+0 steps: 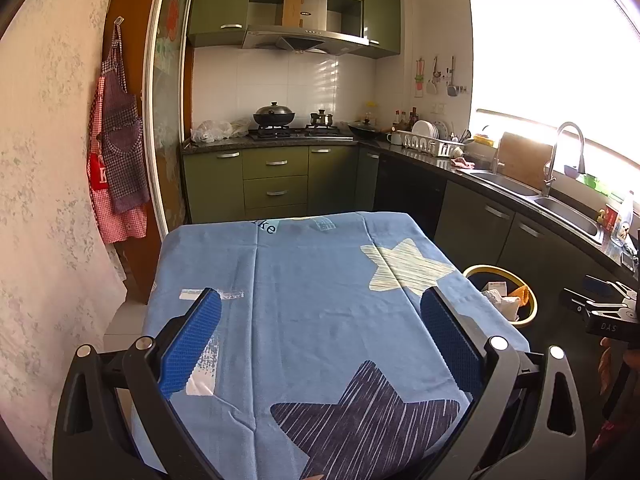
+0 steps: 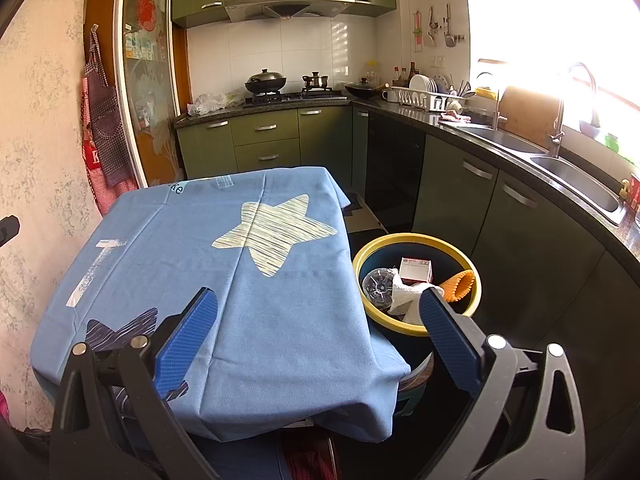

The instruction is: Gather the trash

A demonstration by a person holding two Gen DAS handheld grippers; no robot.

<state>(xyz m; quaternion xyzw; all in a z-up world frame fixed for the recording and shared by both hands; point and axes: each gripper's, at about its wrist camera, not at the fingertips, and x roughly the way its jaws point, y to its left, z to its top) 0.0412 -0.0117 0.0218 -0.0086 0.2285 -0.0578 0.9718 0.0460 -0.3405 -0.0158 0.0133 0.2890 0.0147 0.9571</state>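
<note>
A: Where is the trash?
B: In the yellow-rimmed bin (image 2: 416, 240) right of the blue star tablecloth (image 2: 224, 264) — a small box (image 2: 416, 270), crumpled tissue (image 2: 404, 296), an orange mesh piece (image 2: 460, 284).
A: And the grippers?
B: Left gripper (image 1: 320, 312) and right gripper (image 2: 318, 308) — fingers spread wide, both empty, above the near cloth.

Between your jaws you've got a blue tablecloth (image 1: 312, 280) with a cream striped star (image 2: 272, 232) ahead and a navy scratchy star (image 1: 368, 416) nearer you. Off your right jaw, the bin (image 2: 416, 240) has a yellow rim, with an orange mesh sleeve (image 2: 460, 285) and white tissue (image 2: 404, 296) inside.
</note>
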